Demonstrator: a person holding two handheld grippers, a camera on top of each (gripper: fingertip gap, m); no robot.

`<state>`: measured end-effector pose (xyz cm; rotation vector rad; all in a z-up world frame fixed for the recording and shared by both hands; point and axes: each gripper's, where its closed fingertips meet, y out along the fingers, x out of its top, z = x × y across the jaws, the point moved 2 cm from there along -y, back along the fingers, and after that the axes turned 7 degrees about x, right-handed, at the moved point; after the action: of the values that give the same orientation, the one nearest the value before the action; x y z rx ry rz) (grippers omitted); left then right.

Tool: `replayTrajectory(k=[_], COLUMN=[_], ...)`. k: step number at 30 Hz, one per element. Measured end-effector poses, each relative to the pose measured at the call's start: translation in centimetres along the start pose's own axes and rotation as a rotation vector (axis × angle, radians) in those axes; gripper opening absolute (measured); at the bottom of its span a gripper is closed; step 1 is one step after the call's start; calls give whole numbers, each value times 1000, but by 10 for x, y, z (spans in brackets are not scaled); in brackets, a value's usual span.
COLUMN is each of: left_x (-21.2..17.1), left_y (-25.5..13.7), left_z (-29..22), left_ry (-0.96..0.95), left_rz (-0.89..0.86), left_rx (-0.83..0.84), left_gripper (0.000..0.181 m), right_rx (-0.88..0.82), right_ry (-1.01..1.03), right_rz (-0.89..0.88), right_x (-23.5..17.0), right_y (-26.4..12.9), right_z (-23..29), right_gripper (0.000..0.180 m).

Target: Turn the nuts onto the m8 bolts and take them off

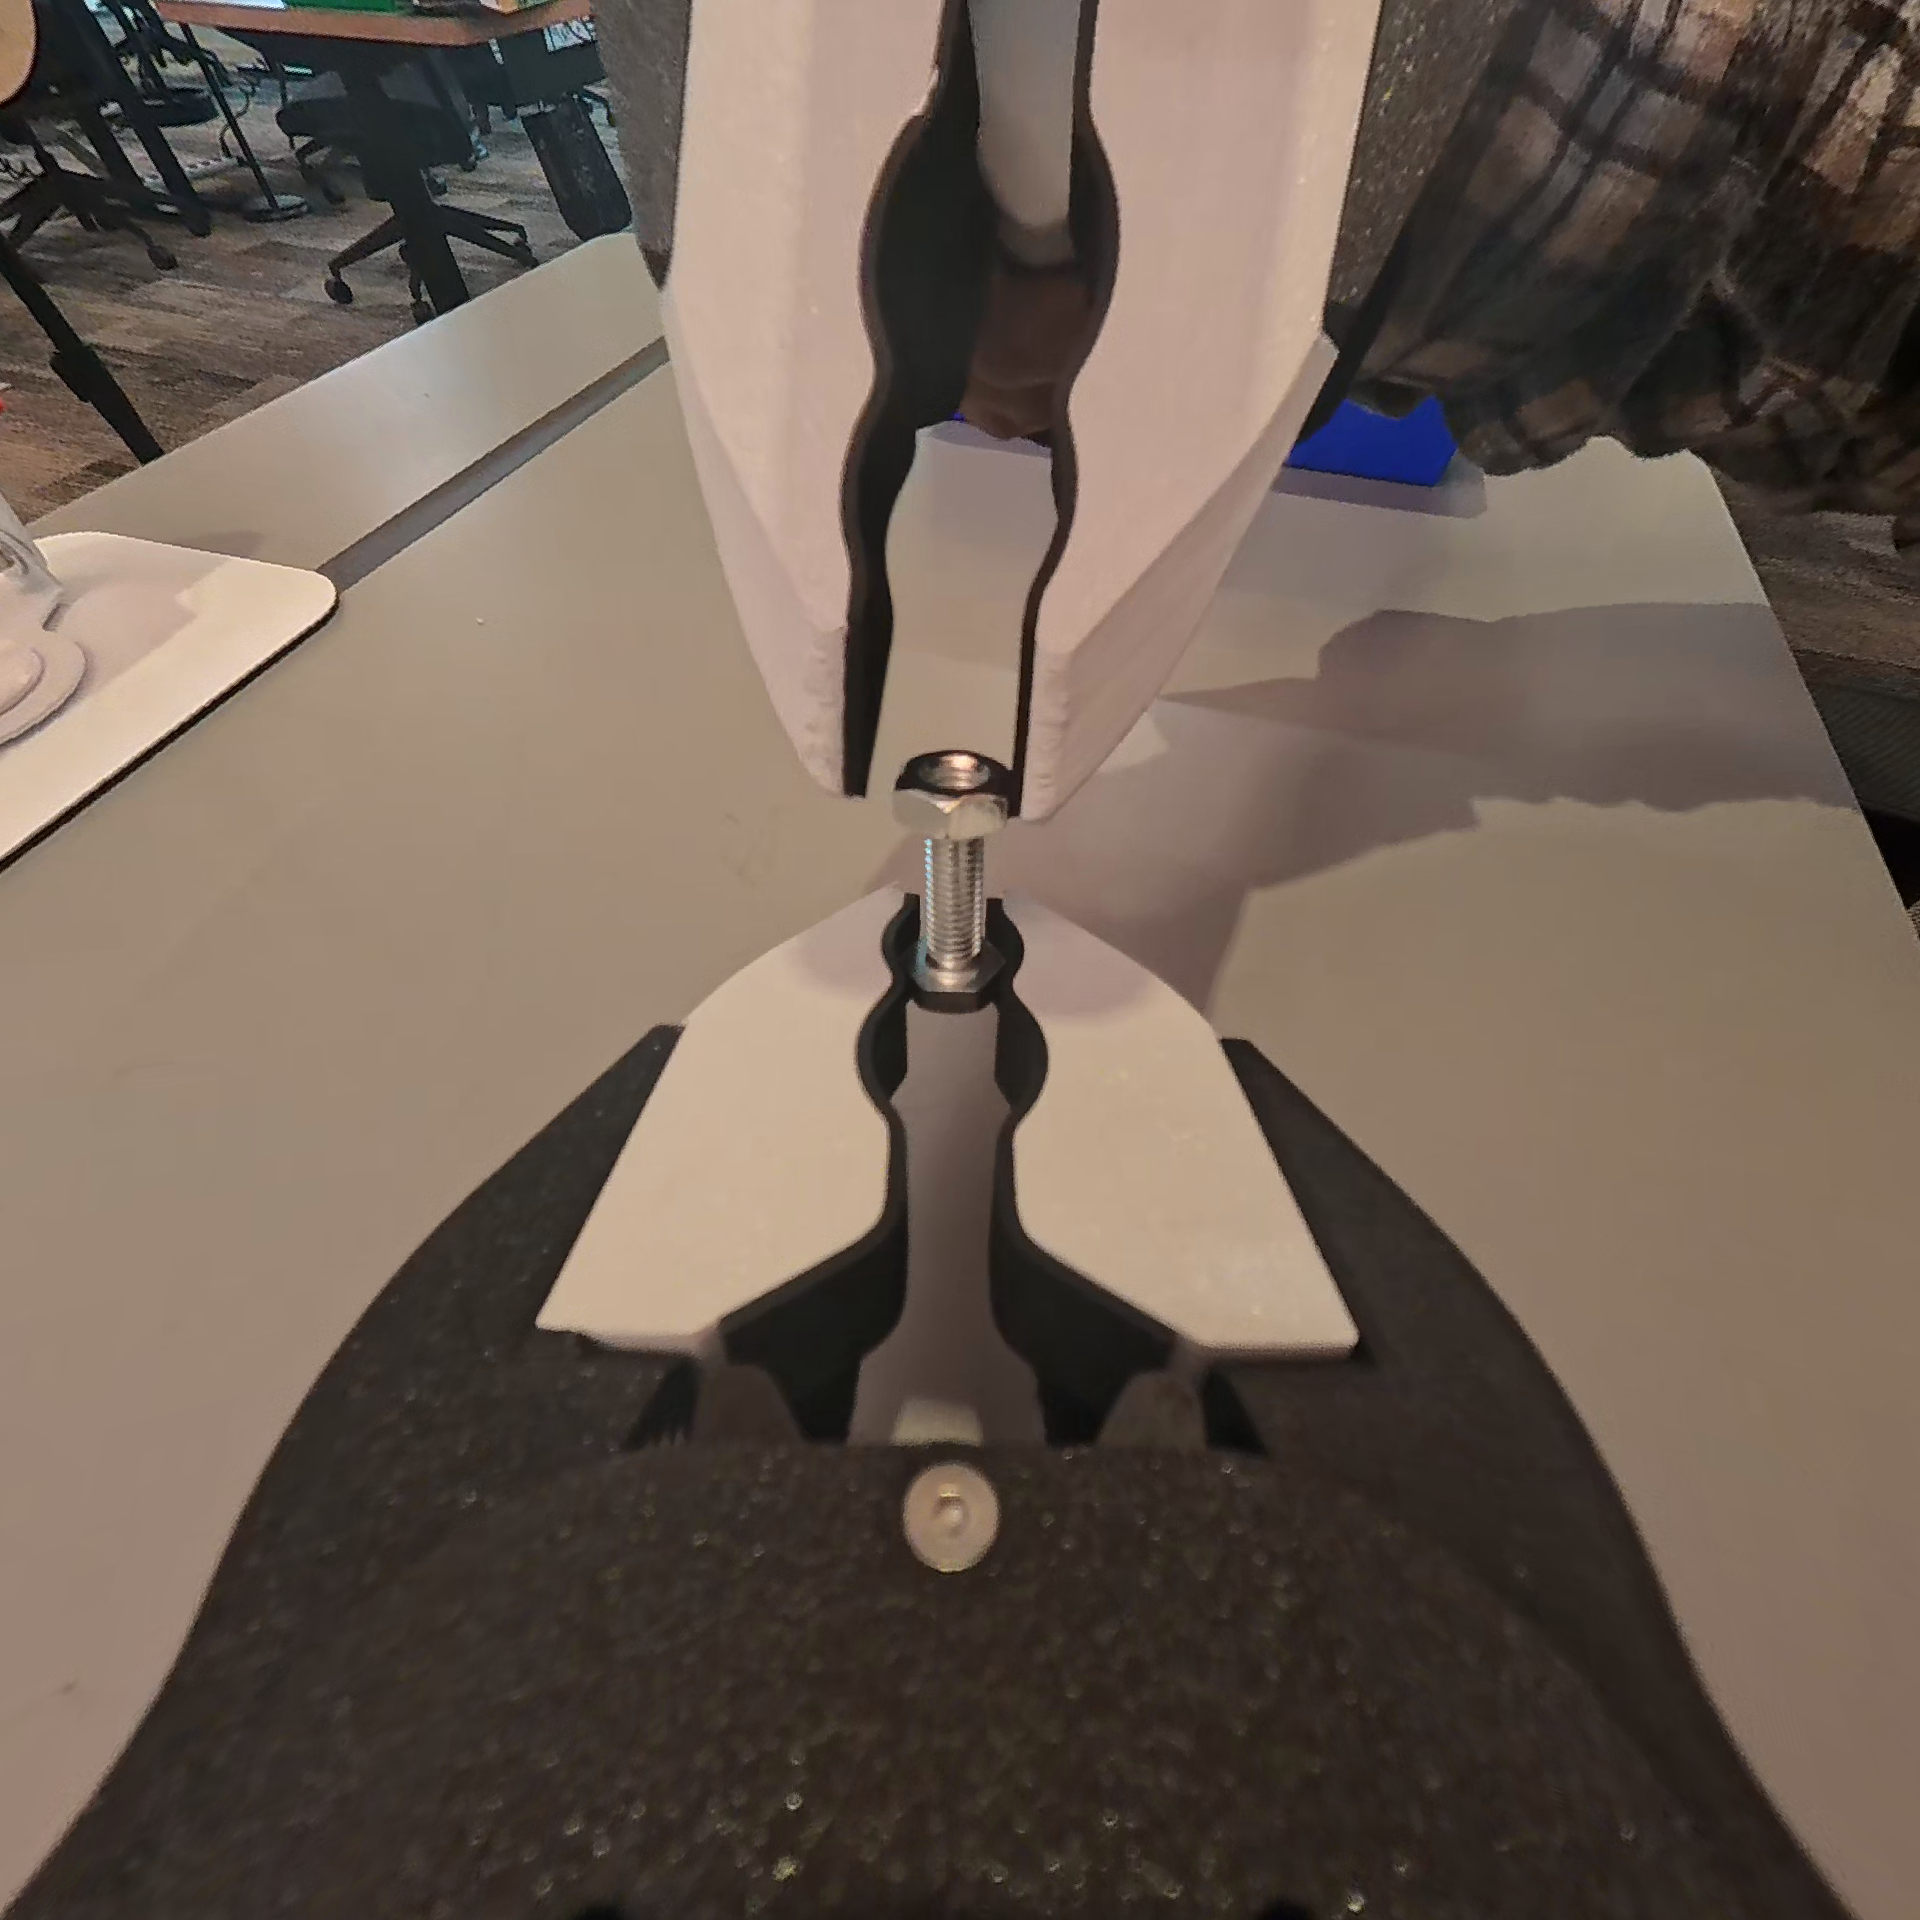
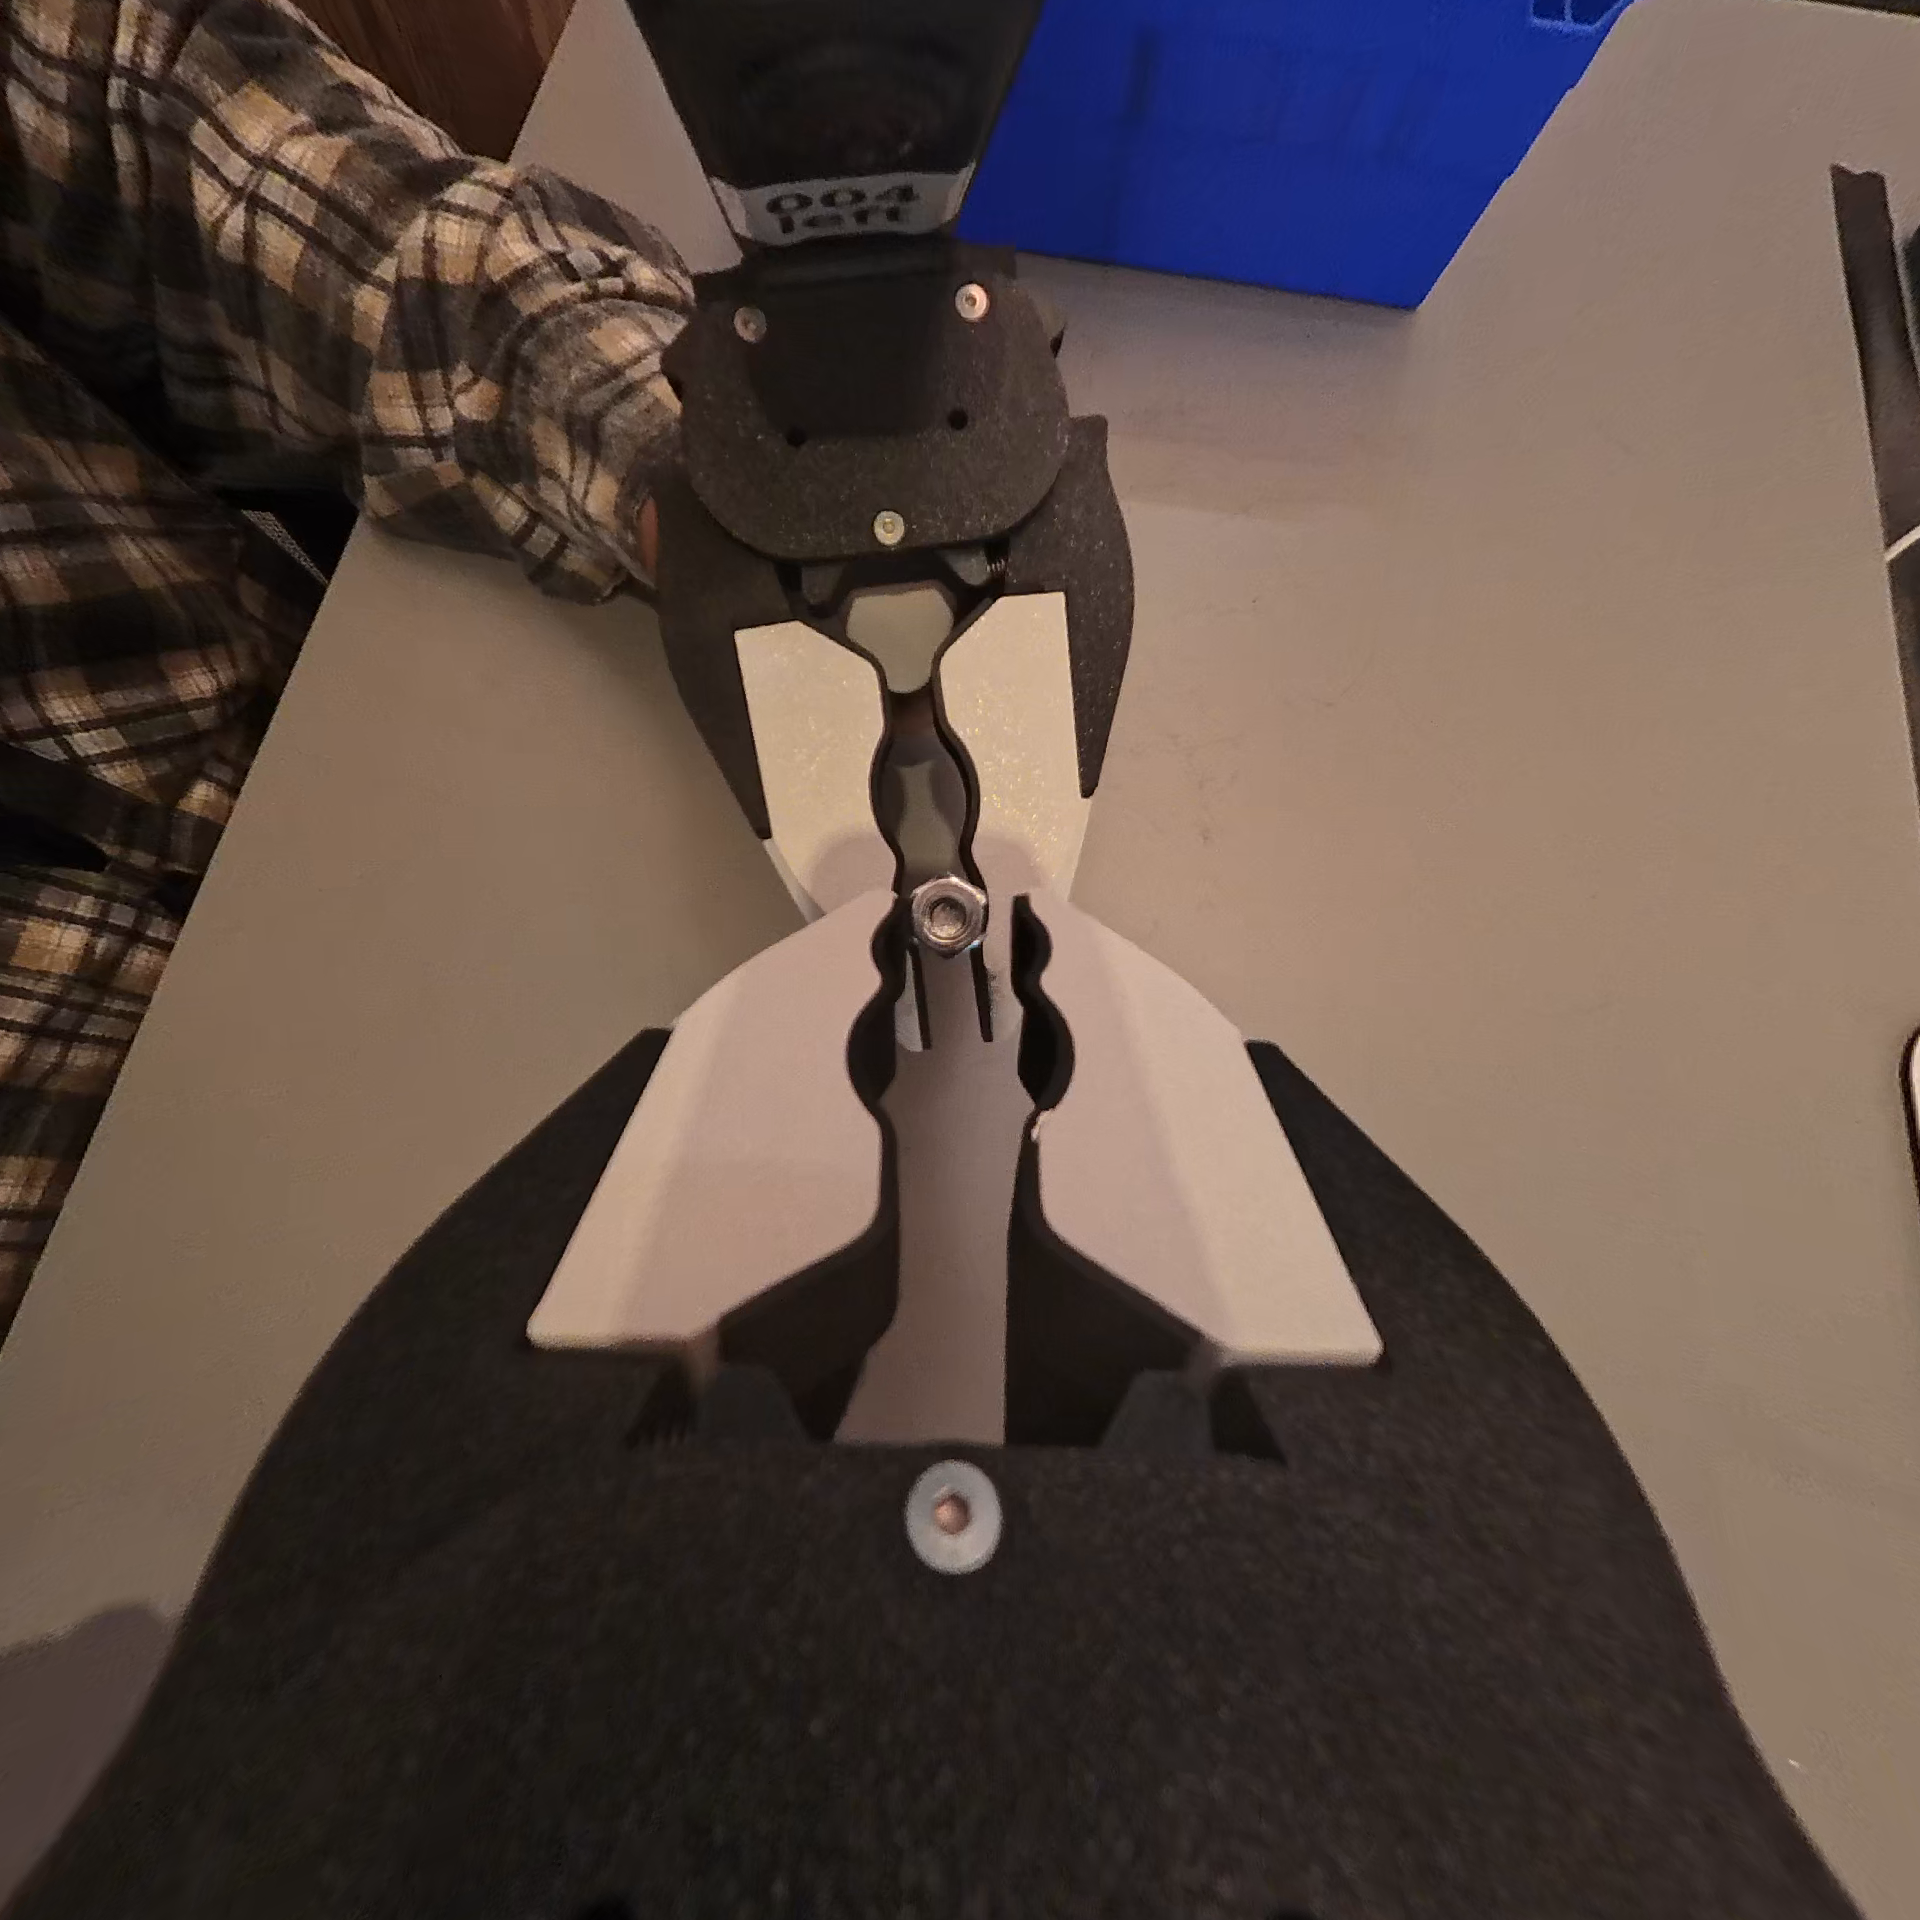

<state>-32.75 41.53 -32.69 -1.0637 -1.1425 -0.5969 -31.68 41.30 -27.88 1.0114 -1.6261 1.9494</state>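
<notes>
A silver M8 bolt point(image 1: 951, 899) stands upright above the grey table point(image 1: 416, 987). My left gripper point(image 1: 951, 940) is shut on its hex head at the bottom. A silver nut point(image 1: 951, 800) sits on the bolt's threaded tip. My right gripper point(image 1: 945, 805) comes down from above and is open, its fingertips on either side of the nut with small gaps. In the right wrist view I look down the bolt's axis at the nut point(image 2: 943, 922) between my right gripper's point(image 2: 951, 935) open fingers. The left gripper point(image 2: 935, 883) is opposite, shut below the nut.
A blue bin point(image 2: 1247, 135) stands at the table's far side and also shows in the left wrist view point(image 1: 1371, 447). A white tray point(image 1: 156, 644) lies at the left. A plaid sleeve point(image 2: 260, 364) is beside the left gripper. Office chairs point(image 1: 416, 187) stand beyond the table. The tips of one gripper are about 5 cm away from the tips of the other.
</notes>
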Motion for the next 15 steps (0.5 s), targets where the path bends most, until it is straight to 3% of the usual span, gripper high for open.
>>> replayTrajectory(k=[10,15], left_x=[0,2], left_y=[0,-2], left_z=[-1,0], left_ry=[2,-3], left_rz=[-1,-14], left_rx=[-4,-3], left_gripper=[11,11], right_rx=[6,-45], right_ry=[-12,-18], right_rz=[-39,-155], right_x=[5,8], right_y=[-2,-9], right_z=[1,1], right_gripper=[27,52])
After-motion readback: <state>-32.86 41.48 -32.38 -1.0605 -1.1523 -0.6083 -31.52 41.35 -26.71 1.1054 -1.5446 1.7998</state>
